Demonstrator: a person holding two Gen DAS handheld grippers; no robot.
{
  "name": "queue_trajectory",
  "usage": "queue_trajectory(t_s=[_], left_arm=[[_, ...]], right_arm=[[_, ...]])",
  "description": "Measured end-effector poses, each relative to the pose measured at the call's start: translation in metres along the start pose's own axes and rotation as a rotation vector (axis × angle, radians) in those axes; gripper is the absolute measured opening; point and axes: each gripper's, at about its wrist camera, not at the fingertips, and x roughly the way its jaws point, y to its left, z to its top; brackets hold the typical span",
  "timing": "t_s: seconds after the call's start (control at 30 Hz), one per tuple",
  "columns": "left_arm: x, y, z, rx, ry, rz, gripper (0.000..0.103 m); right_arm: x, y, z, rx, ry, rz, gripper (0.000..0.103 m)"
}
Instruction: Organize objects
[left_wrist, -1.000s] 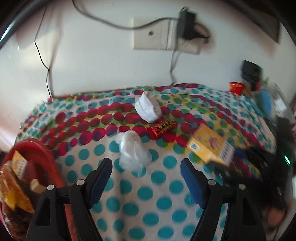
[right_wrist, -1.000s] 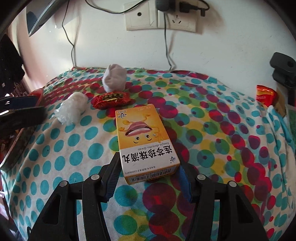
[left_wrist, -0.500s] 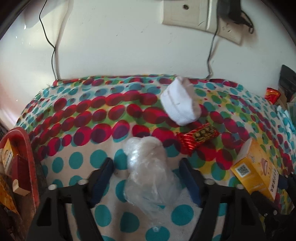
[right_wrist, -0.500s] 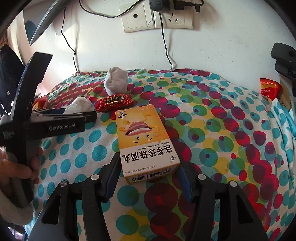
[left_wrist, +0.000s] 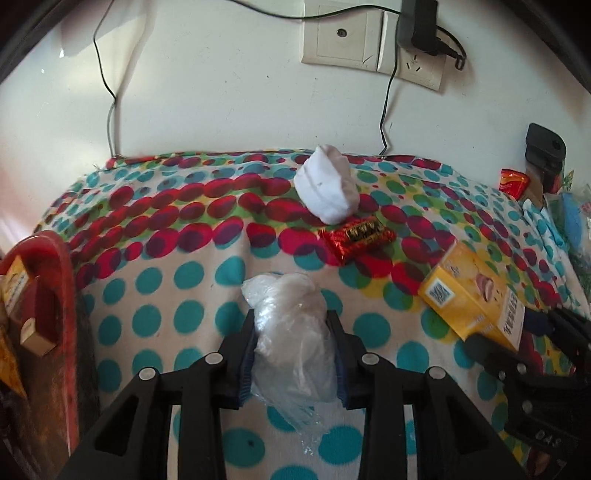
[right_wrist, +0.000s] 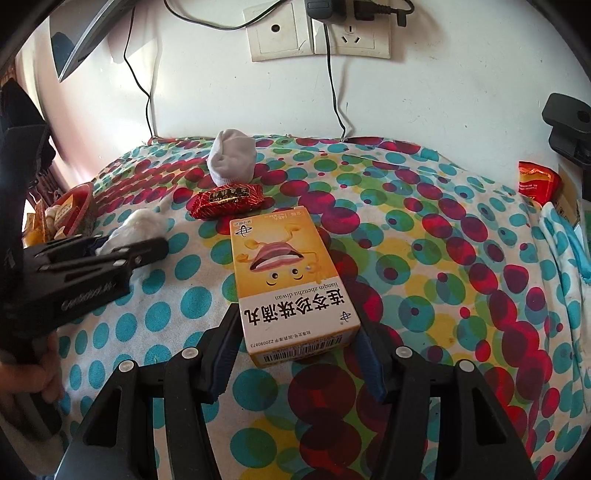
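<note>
— Left claw (left_wrist: 293, 345)?
— Its blue pads pressed both sides of a crinkly clear plastic bag (left_wrist: 291, 328) lying on the soft dotted cloth (left_wrist: 166, 295). Ahead lay a glossy red wrapper (left_wrist: 356, 238) and a rolled white sock (left_wrist: 327, 190).

— Right claw (right_wrist: 297, 349)?
— Narrowly parted around the near end of a rectangular yellow cardboard box (right_wrist: 286, 280); whether the pads touched it could not be told.

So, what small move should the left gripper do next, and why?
Probably lift the plastic bag a little and carry it left toward the red basket. The left gripper has its fingers pressed on both sides of the bag, which seems to rest on the dotted cloth, and the basket already holds other items.
</note>
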Motion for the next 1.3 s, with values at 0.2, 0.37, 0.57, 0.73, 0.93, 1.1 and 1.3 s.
queue_trajectory(t_s=[0.2,0.37,0.57,0.73,0.93,1.1,1.3], left_arm=[[-0.028,-0.012,-0.018,0.071,-0.044,0.019,0.035],[-0.037,-0.014,-0.033,0.075,-0.025,0.004,0.035],[-0.05,-0.006,-0.048,0.039,-0.021,0.01,0.035],[-0.063,-0.003,-0.062,0.024,-0.025,0.024,0.035],[-0.081,0.007,-0.073,0.002,-0.028,0.025,0.035],[-0.1,0.017,-0.079,-0.019,-0.048,0.032,0.035],[-0.123,0.028,-0.079,-0.049,-0.077,0.029,0.035]], right_arm=[[0.002,0.004,0.0,-0.021,0.007,-0.026,0.056],[0.004,0.007,0.0,-0.039,0.012,-0.048,0.056],[0.005,0.009,0.0,-0.05,0.016,-0.062,0.056],[0.005,0.009,0.0,-0.052,0.016,-0.064,0.056],[0.005,0.009,0.0,-0.053,0.016,-0.065,0.056],[0.005,0.009,0.0,-0.054,0.016,-0.065,0.056],[0.005,0.008,0.001,-0.053,0.016,-0.064,0.056]])
